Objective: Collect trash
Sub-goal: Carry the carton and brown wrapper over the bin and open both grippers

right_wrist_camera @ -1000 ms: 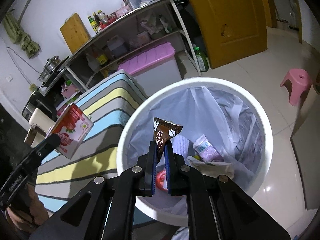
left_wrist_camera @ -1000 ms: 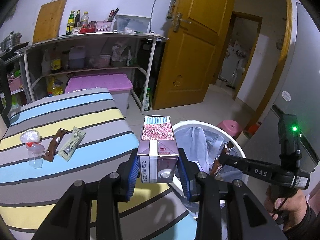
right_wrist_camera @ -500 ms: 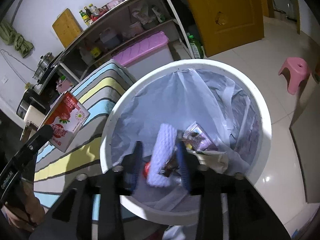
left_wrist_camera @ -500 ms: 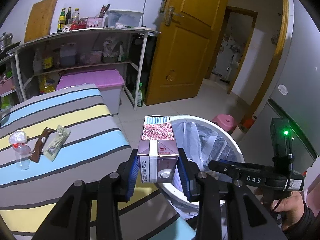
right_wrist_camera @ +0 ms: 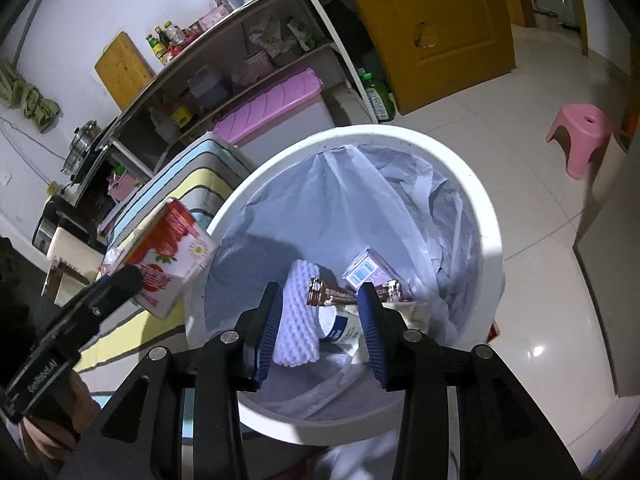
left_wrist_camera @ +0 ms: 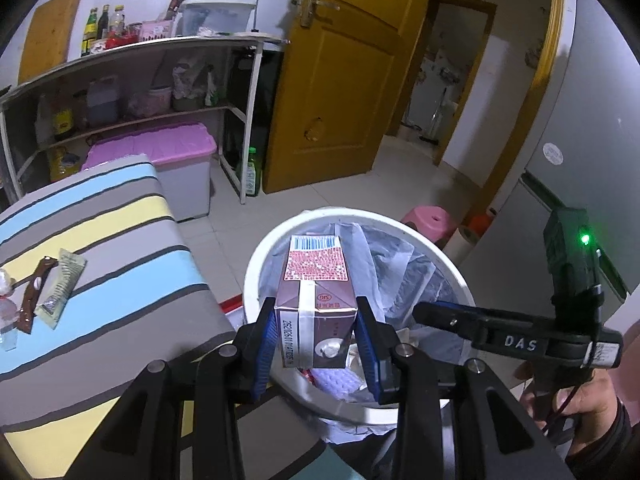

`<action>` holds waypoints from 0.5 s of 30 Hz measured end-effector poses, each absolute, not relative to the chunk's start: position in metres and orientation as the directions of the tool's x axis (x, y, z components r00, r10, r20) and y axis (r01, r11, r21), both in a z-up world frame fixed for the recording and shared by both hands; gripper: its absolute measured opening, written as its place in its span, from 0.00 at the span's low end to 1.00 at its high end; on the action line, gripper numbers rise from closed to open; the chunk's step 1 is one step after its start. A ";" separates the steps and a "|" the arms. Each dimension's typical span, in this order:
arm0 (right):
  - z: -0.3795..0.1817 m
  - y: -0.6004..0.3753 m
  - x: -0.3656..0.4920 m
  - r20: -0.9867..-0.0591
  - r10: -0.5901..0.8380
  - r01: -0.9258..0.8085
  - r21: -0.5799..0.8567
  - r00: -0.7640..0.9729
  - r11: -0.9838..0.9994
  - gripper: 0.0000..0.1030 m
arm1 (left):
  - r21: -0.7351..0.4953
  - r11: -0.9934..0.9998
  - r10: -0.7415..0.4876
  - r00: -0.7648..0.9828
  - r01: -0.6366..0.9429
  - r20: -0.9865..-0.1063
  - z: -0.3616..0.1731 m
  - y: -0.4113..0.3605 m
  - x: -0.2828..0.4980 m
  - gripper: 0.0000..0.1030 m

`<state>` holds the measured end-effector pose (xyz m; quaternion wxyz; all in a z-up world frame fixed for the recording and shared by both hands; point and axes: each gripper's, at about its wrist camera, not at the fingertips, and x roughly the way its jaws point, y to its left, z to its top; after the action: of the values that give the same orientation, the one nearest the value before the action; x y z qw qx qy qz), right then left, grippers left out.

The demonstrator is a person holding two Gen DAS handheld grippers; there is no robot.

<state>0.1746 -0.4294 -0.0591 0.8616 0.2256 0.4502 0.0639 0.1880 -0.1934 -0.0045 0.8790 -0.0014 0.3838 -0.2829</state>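
The left tool (left_wrist_camera: 316, 336) pinches a drink carton (left_wrist_camera: 316, 300) between its blue pads, one pad flat on each side wall, the carton standing upright with its barcode end away from the camera. Tool and carton hang over the near-left rim of the white trash bin (left_wrist_camera: 452, 264), which stands on the floor beside the striped table (left_wrist_camera: 120, 248). From the right wrist view the same carton (right_wrist_camera: 168, 256) shows its red printed face, held just at the bin's left rim (right_wrist_camera: 492, 240).

The right tool (right_wrist_camera: 319, 316) stands spread above the bin's mouth with nothing between its pads; its jaws have just been opening. Below it, inside the plastic liner, a brown coffee sachet (right_wrist_camera: 332, 294) lies on the pile, resting across a white foam net sleeve (right_wrist_camera: 298, 312) and a small purple carton (right_wrist_camera: 366, 270).

Farther out, on the table, a second brown sachet (left_wrist_camera: 34, 294) and a pale green sachet (left_wrist_camera: 60, 286) lie side by side, touching, well apart from either tool. A pink stool (left_wrist_camera: 430, 222) stands on the floor beyond the bin.
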 end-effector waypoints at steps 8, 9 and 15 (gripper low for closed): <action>-0.057 -0.437 0.175 -0.741 0.311 0.102 0.453 0.595 0.885 0.39 | -0.218 0.826 -0.508 0.518 0.520 -0.688 -0.012 -0.204 0.189 0.37; -0.057 -0.438 0.174 -0.741 0.312 0.102 0.454 0.595 0.885 0.39 | -0.223 0.825 -0.511 0.516 0.520 -0.688 -0.013 -0.204 0.189 0.37; -0.054 -0.436 0.173 -0.734 0.315 0.084 0.450 0.602 0.889 0.39 | -0.225 0.837 -0.497 0.523 0.498 -0.693 -0.013 -0.198 0.189 0.37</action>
<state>0.1730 -0.4355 -0.0539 0.8658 0.2261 0.4413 0.0668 0.1885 -0.1978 -0.0131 0.8726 0.0004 0.3967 -0.2851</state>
